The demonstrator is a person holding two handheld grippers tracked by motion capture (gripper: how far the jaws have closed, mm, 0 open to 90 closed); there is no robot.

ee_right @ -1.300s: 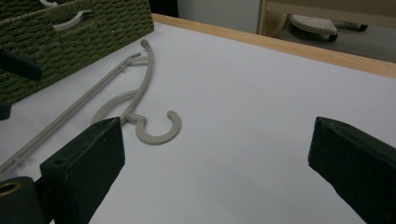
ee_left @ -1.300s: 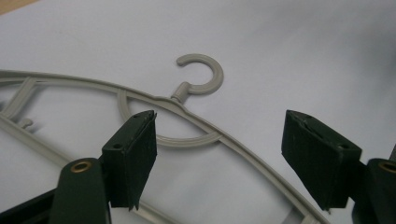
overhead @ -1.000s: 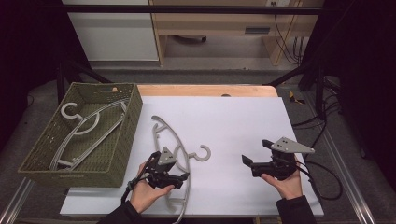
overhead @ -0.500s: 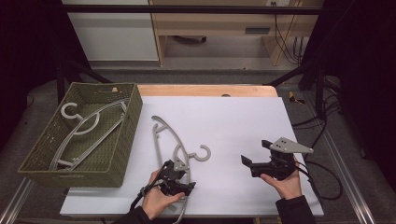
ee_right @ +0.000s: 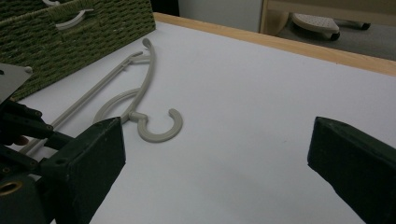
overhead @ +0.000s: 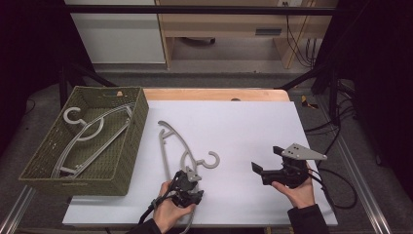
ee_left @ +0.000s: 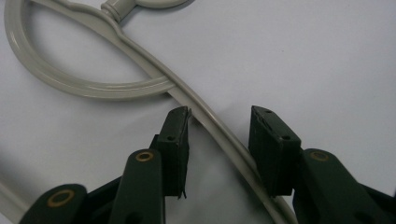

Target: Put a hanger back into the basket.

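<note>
A lab-like recording room: a white-covered surface (overhead: 243, 122) in a metal frame (overhead: 195, 9), loose cables (overhead: 297, 39), dark surroundings.

A white table (overhead: 243, 126) seen from above. A grey plastic clothes hanger (overhead: 171, 146) lies flat on it, hook pointing right. The person's left gripper (overhead: 187, 187) sits over the hanger's lower arm near the table's front edge. The right gripper (overhead: 260, 170) is held well apart to the right, jaws spread. At the table's left, a green woven basket (overhead: 124, 161) holds more grey hangers (overhead: 87, 134).
</note>
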